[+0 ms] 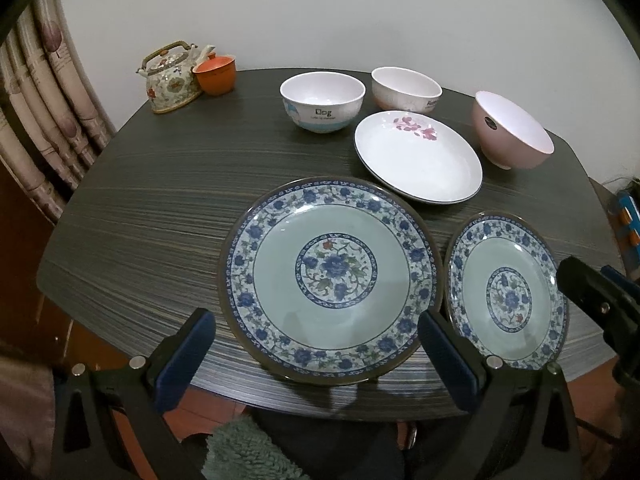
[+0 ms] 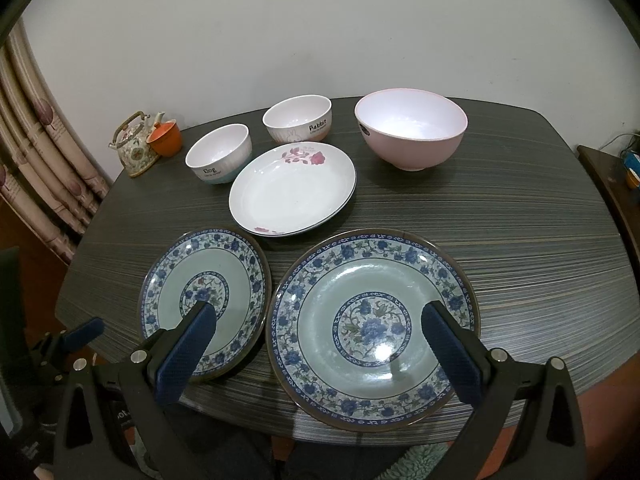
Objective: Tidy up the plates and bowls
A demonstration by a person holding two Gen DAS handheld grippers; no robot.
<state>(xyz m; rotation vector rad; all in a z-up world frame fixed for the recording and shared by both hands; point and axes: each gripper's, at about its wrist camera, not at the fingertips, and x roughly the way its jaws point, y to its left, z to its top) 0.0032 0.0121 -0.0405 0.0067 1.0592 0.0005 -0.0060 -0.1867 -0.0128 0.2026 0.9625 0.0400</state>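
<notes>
Both tongs, left (image 1: 316, 354) & right (image 2: 318, 344), gape apart (empty) above blue-patterned plates (image 2: 372, 328).

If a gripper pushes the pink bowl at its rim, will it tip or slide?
The pink bowl is tall on a narrow foot, so a rim push would probably tip it. Its glossy surface looks slippery for the pads. It seems rigid and possibly breakable.

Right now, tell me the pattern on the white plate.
Pink flower sprays on plain white plate with a thin dark rim line; clearest in the right wrist view.
</notes>
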